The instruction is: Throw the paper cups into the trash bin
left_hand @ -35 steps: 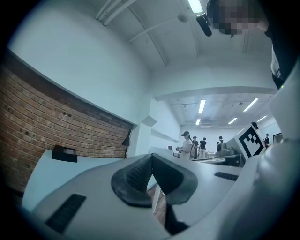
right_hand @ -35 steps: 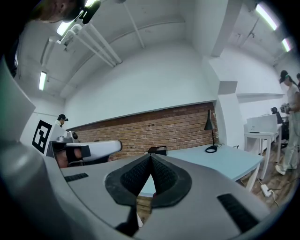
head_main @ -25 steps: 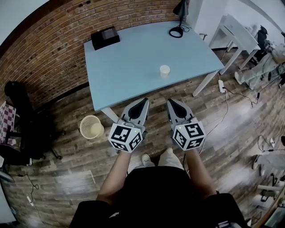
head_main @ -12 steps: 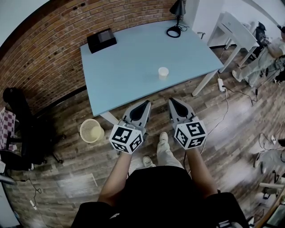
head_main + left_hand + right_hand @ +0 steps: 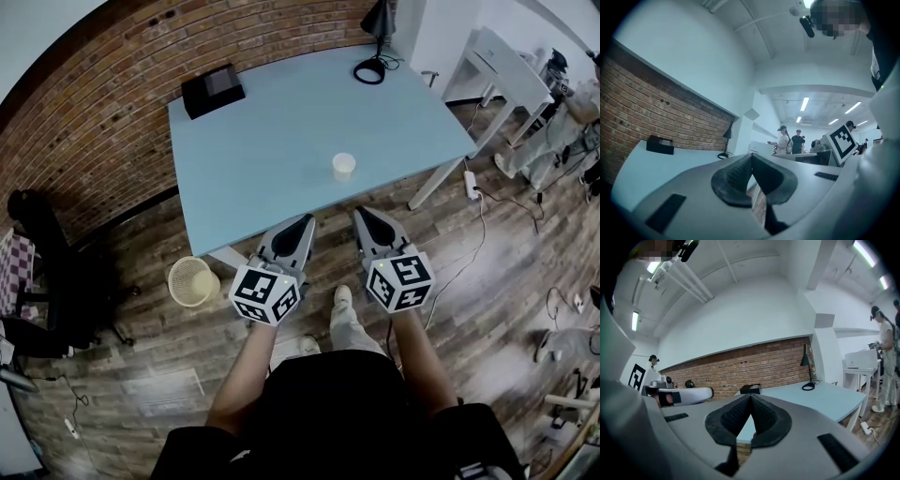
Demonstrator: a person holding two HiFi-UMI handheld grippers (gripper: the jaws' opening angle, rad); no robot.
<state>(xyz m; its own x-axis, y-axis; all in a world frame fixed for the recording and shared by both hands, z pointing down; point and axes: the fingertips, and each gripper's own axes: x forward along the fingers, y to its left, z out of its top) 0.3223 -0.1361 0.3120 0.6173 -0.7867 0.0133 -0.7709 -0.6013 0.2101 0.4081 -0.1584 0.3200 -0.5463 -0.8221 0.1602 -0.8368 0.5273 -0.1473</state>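
Observation:
One white paper cup (image 5: 344, 166) stands upright on the light blue table (image 5: 272, 141), near its front edge. A pale mesh trash bin (image 5: 191, 281) sits on the wooden floor by the table's near left corner. My left gripper (image 5: 306, 223) and right gripper (image 5: 361, 216) are held side by side, level, just short of the table's front edge. The cup lies a little beyond and between them. Both are shut with nothing between the pads, as the left gripper view (image 5: 751, 157) and right gripper view (image 5: 750, 397) show. The cup is hidden in both gripper views.
A black box (image 5: 212, 89) and a black desk lamp (image 5: 375, 37) stand at the table's far side by the brick wall. A black chair (image 5: 47, 262) is at the left. A white table (image 5: 511, 66), a power strip (image 5: 472, 183) and cables lie to the right.
Both grippers have come forward to the table's front edge, still shut. The person has taken a step, so the table and cup sit closer in the head view.

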